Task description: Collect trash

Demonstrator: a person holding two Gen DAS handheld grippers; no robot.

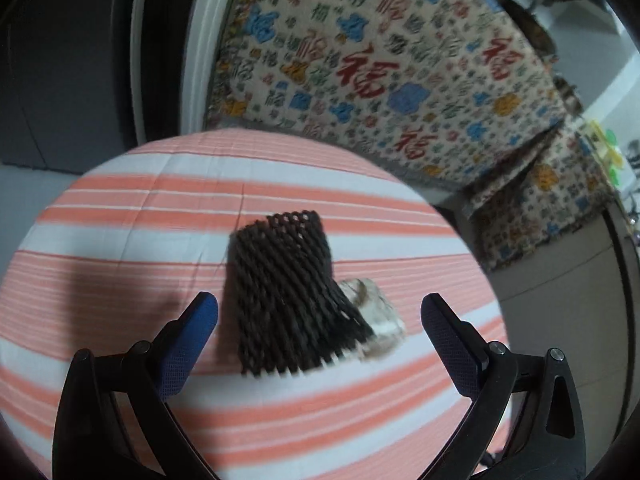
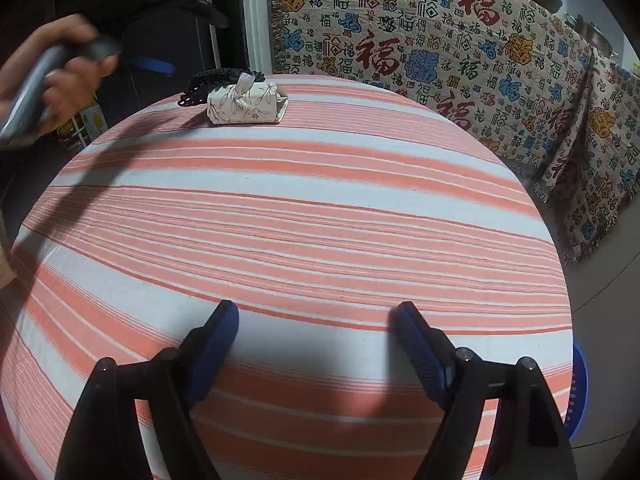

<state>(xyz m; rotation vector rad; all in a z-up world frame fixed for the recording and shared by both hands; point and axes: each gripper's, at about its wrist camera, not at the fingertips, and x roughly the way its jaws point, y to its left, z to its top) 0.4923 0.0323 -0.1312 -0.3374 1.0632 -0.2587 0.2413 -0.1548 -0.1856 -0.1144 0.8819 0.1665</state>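
Plainly the round table under a pink-and-white striped cloth (image 2: 320,208) fills both views, with a cream blanket printed with red and blue characters (image 2: 440,48) hanging behind it. At the table's far edge, seen from the right wrist, lie the two candidate pieces of trash, touching: a black foam-mesh fruit sleeve (image 1: 286,292) and a white paper tissue pack with a leaf print (image 2: 246,104). The left gripper (image 1: 320,312) is much the nearer; the sleeve sits directly ahead between its blue-padded fingers (image 1: 188,344), long axis running away from the camera, the pack just beside the sleeve's right edge. Its jaws are spread wide, pinching nothing. The right gripper (image 2: 316,320), well apart from both items, is also spread over bare cloth. A blue plastic basket (image 2: 578,392) peeks past the table's right edge; its contents are hidden.
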